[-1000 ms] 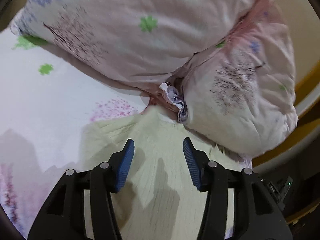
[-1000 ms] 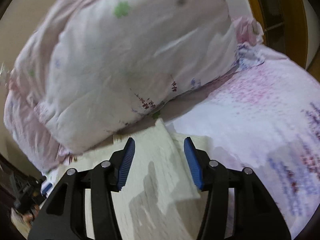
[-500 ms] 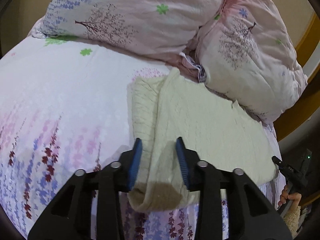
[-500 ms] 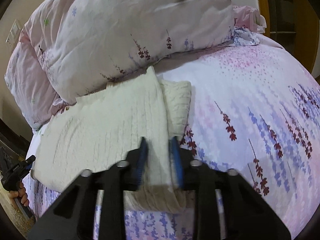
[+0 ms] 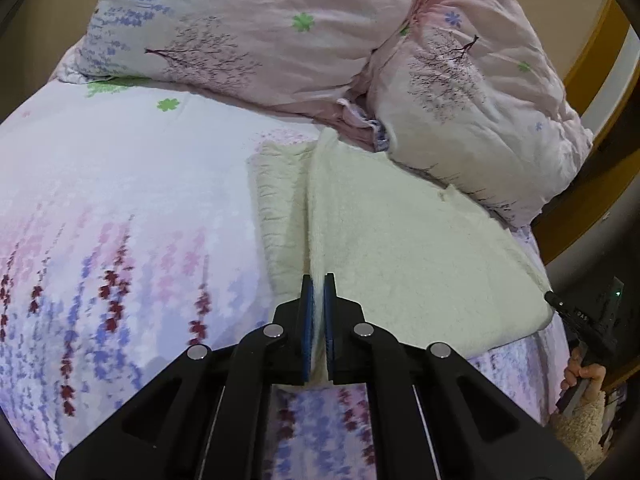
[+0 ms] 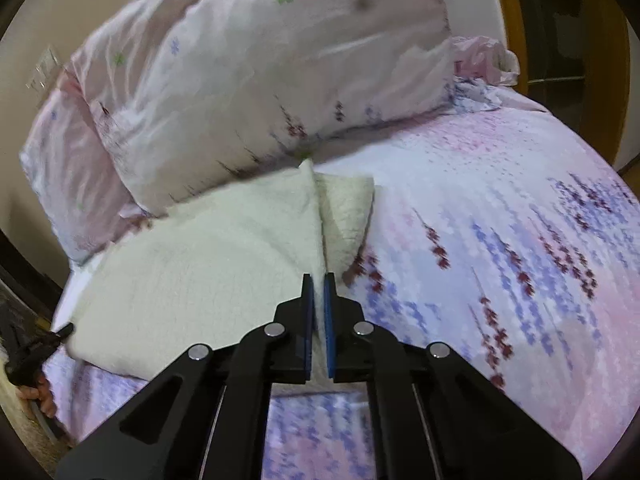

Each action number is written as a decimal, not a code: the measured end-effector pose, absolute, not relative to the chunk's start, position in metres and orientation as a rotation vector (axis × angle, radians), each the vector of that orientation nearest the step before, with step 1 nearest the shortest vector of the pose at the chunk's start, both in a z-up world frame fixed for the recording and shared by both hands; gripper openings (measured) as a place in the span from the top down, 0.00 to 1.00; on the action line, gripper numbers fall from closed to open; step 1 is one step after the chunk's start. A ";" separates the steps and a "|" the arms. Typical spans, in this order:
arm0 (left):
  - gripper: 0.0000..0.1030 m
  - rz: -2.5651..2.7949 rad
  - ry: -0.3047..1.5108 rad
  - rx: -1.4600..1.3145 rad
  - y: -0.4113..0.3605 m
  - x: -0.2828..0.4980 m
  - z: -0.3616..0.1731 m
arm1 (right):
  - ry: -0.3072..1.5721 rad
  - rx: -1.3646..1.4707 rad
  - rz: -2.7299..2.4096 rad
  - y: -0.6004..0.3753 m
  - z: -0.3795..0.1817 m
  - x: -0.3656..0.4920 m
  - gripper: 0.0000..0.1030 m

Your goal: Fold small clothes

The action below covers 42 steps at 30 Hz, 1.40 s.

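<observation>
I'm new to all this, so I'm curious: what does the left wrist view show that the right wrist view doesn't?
Only the left wrist view shows two pillows meeting, with a green clover print on the sheet below them, and the other hand at the right edge.

Only the right wrist view shows a wall switch plate and crumpled pink cloth beyond the pillow.

Both show the cream garment on the floral bedsheet, its edge pinched between closed blue fingers.

My left gripper (image 5: 318, 280) & right gripper (image 6: 318, 280): black plastic frames w/ silver round screws, blue ribbed pads. My sleeve (image 5: 580, 428): cream fleece, fuzzy cuff.
</observation>
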<state>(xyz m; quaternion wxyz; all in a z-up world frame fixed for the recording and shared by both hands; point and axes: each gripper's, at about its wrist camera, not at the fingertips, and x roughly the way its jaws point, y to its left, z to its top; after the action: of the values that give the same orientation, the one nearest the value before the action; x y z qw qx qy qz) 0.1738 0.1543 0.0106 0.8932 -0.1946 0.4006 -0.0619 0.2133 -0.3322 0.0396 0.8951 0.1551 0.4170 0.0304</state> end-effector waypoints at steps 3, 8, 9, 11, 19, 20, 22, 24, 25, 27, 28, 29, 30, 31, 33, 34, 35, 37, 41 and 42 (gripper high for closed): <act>0.96 -0.115 0.874 -0.442 0.160 0.180 -0.006 | 0.920 0.292 0.021 -0.330 0.025 0.217 0.96; 0.95 -0.111 0.864 -0.424 0.156 0.181 -0.003 | 0.927 0.221 -0.034 -0.318 0.036 0.224 0.79; 0.95 -0.108 0.861 -0.417 0.155 0.181 0.000 | 0.910 0.213 -0.038 -0.317 0.040 0.225 0.67; 0.86 -0.093 0.841 -0.397 0.155 0.179 0.007 | 0.856 0.202 -0.027 -0.313 0.052 0.225 0.62; 0.51 -0.078 0.731 -0.312 0.129 0.194 0.034 | 0.854 0.098 0.112 -0.271 0.059 0.259 0.79; 0.51 -0.080 0.733 -0.296 0.122 0.200 0.033 | 0.866 0.098 0.115 -0.268 0.056 0.266 0.80; 0.51 -0.086 0.749 -0.285 0.114 0.211 0.029 | 0.879 0.101 0.112 -0.265 0.053 0.272 0.81; 0.51 -0.075 0.781 -0.284 0.110 0.223 0.022 | 0.891 0.101 0.099 -0.265 0.049 0.275 0.81; 0.51 -0.069 0.800 -0.288 0.109 0.228 0.018 | 0.897 0.103 0.090 -0.267 0.047 0.276 0.81; 0.51 -0.053 0.846 -0.311 0.112 0.238 0.007 | 0.924 0.108 0.060 -0.273 0.040 0.279 0.81; 0.51 -0.049 0.866 -0.324 0.114 0.241 0.003 | 0.944 0.112 0.043 -0.277 0.035 0.281 0.81; 0.51 -0.049 0.882 -0.342 0.117 0.243 -0.003 | 0.967 0.120 0.024 -0.281 0.029 0.282 0.82; 0.51 -0.050 0.874 -0.344 0.117 0.243 -0.004 | 0.993 0.143 0.017 -0.286 0.022 0.285 0.83; 0.51 -0.051 0.871 -0.337 0.117 0.243 -0.003 | 0.987 0.166 0.025 -0.288 0.019 0.285 0.83; 0.51 -0.051 0.874 -0.324 0.115 0.243 -0.003 | 0.987 0.178 0.029 -0.291 0.018 0.285 0.83; 0.51 -0.050 0.874 -0.322 0.115 0.243 -0.003 | 0.987 0.174 0.026 -0.290 0.018 0.285 0.83; 0.51 -0.050 0.873 -0.321 0.116 0.244 -0.003 | 0.985 0.164 0.022 -0.288 0.018 0.285 0.83; 0.51 -0.051 0.869 -0.325 0.116 0.244 -0.003 | 0.974 0.128 0.012 -0.284 0.017 0.285 0.83; 0.51 -0.058 0.853 -0.332 0.118 0.244 -0.003 | 0.955 0.093 0.002 -0.281 0.017 0.283 0.83; 0.51 -0.062 0.852 -0.341 0.119 0.244 -0.002 | 0.958 0.093 0.003 -0.282 0.017 0.285 0.83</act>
<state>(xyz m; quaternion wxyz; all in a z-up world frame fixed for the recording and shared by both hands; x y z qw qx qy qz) 0.2439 0.1190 -0.0024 0.8962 -0.1645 0.4110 -0.0301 0.2846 -0.2818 0.0173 0.8864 0.0446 0.4608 0.0013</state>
